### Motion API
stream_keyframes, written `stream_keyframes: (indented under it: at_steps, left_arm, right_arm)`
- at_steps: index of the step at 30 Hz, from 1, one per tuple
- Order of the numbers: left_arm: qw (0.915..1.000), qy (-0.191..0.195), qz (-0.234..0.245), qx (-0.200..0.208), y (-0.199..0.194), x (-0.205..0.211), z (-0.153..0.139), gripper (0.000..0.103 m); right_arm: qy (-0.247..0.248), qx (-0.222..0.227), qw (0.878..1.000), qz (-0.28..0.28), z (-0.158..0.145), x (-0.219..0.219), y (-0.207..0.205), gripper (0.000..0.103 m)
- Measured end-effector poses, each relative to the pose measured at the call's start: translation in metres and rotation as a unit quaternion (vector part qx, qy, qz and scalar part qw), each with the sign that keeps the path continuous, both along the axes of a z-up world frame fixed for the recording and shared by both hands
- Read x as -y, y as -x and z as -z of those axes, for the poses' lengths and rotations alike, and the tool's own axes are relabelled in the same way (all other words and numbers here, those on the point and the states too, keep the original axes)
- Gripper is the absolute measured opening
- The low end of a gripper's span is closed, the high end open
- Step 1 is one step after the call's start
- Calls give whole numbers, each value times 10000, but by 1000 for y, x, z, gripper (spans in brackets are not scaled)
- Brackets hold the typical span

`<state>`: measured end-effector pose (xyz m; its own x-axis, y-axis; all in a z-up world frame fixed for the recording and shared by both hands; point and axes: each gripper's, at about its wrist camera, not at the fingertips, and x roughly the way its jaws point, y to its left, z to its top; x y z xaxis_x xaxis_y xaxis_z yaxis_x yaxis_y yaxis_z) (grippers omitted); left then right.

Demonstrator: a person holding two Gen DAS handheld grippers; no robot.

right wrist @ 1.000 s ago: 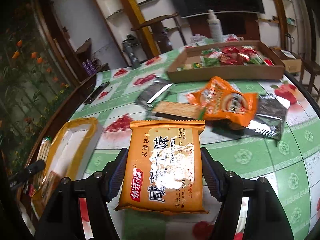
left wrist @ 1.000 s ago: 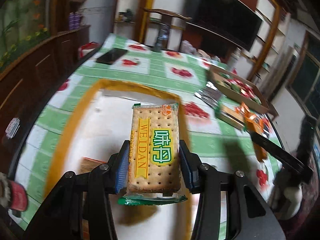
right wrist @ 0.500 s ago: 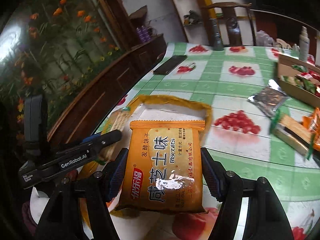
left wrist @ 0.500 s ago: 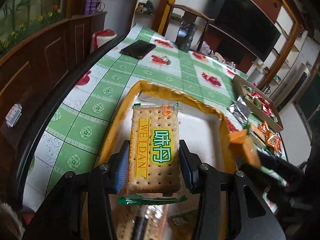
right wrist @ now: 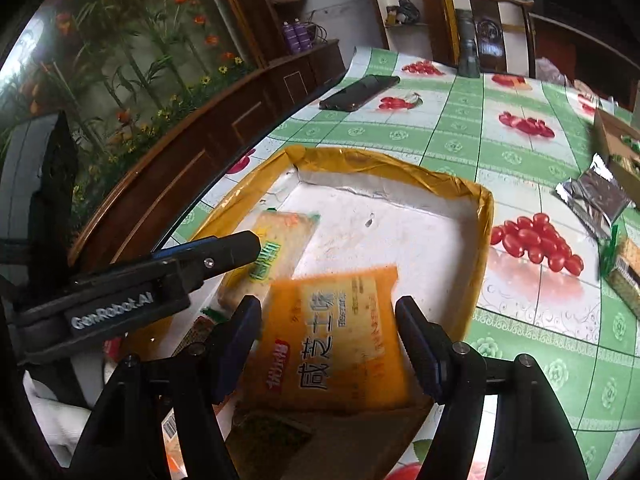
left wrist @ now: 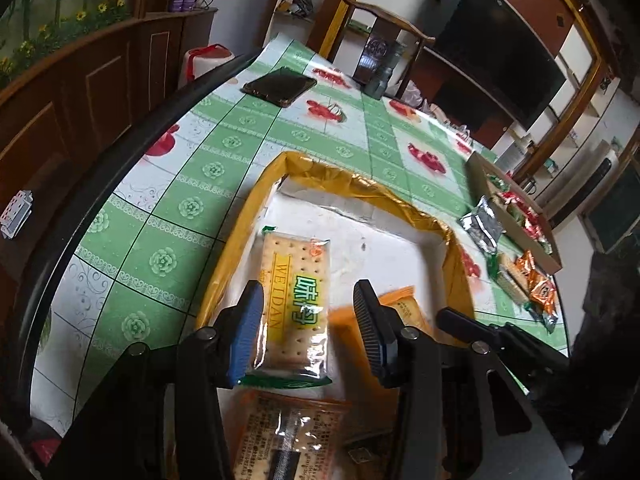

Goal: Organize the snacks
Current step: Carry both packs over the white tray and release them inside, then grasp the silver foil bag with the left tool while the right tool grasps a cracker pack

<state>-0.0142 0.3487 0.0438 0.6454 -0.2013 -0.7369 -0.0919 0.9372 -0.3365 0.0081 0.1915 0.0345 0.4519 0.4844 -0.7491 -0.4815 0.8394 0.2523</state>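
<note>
Both jaws have spread since a moment ago: the left gripper point(left wrist: 308, 328) is releasing the cracker pack point(left wrist: 294, 300), the right gripper point(right wrist: 328, 344) the blurred orange biscuit pack point(right wrist: 332, 340). Each pack is lying between its open fingers over the yellow-rimmed tray point(right wrist: 480, 216), long axis running near to far.

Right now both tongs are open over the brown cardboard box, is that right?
Not quite. The left tongs and right tongs are open, but over the yellow-rimmed tray, not the cardboard box, which sits farther along the table. The right wrist view shows it.
</note>
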Motion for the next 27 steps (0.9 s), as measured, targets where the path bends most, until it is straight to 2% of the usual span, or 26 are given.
stream_keyframes:
  at_steps: [2,4,8,9,15,19,24,27]
  left_arm:
    - [10000,19,30,78,5,0,-6,45]
    - [9998,55,82,142,10,1,-13,49]
    - [9990,238,213,313,30,6,-31,68]
    - [9986,308,245,354,35,7,-34,70]
    - [9934,913,459,531,63,22,-44,71]
    - [9923,976,581,498,76,49,-44,71]
    - [9907,1002,877,287,94,93,-38,71]
    - [9892,1020,1026,255,108,115,-44,71]
  right_arm:
    - [-78,-89,9999,-2,-1,3,-2,71]
    - [-101,-79,9999,27,-5,8,-2,71]
    - [-318,-9,9992,255,-19,43,4,72]
    - [-339,-3,9986,394,-21,55,7,72]
    - [-586,44,9872,1483,-25,161,32,74]
    - [-668,-13,9780,1976,-22,216,57,74]
    - [-751,-23,9735,2160,-18,247,92,74]
    - [-819,73,9728,2168,-22,259,117,74]
